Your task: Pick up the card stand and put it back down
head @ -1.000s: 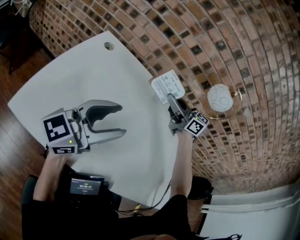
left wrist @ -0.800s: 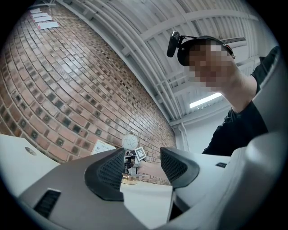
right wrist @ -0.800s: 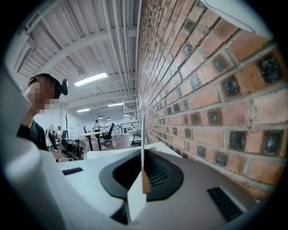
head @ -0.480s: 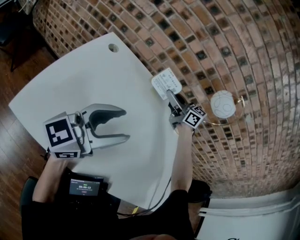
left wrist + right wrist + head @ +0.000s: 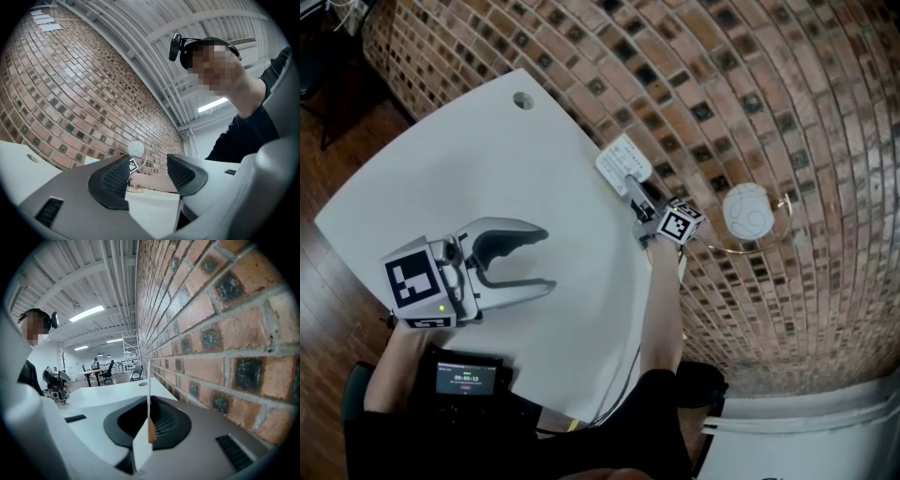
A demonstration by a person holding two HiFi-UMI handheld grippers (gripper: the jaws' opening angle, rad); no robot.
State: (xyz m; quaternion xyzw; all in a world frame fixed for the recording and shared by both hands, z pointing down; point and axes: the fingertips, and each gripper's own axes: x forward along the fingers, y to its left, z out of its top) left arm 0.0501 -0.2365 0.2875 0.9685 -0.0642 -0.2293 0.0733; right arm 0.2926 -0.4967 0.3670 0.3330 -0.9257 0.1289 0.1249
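Observation:
The card stand (image 5: 623,163) is a white printed card on a small wooden base, at the white table's (image 5: 459,178) right edge by the brick wall. My right gripper (image 5: 637,199) is shut on it from the near side. In the right gripper view the card stand (image 5: 149,394) shows edge-on and upright between the jaws of the right gripper (image 5: 149,423), with its brown base at the pads. Whether it rests on the table I cannot tell. My left gripper (image 5: 523,259) hovers open and empty over the table's near left part. The left gripper (image 5: 147,171) looks toward the right one.
A white globe lamp (image 5: 746,210) with a gold ring stands against the brick wall (image 5: 750,103), just right of the right hand. A round cable hole (image 5: 522,100) sits at the table's far corner. A small screen device (image 5: 465,379) hangs at the person's waist.
The right gripper with the card stand has drifted a little toward the far end of the table along the wall. The left gripper has stayed open and nearly still.

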